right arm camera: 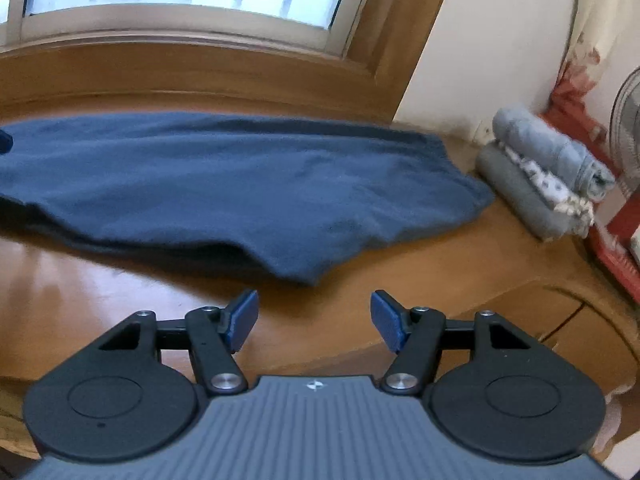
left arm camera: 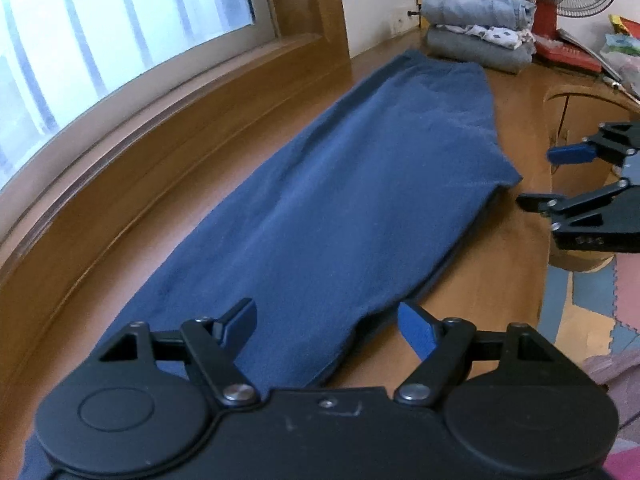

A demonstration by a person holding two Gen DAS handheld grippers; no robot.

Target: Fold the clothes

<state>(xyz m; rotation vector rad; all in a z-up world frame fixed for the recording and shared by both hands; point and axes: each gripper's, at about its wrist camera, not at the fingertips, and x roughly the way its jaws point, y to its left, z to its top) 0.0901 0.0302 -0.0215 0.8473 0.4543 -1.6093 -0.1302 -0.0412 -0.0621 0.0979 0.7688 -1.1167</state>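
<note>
Both jaws wide, empty — left gripper [left arm camera: 327, 322] over near end of blue garment [left arm camera: 340, 200] flat on desk [left arm camera: 500, 280], right gripper [right arm camera: 314, 320] just short of its edge — folded stack [right arm camera: 540, 176] beyond.

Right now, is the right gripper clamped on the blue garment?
No. The right gripper stands open over bare wood of the table, short of the blue garment's near edge.

Left tool [left arm camera: 326, 326] gapes over the blue garment [left arm camera: 340, 200] — nothing gripped.
</note>
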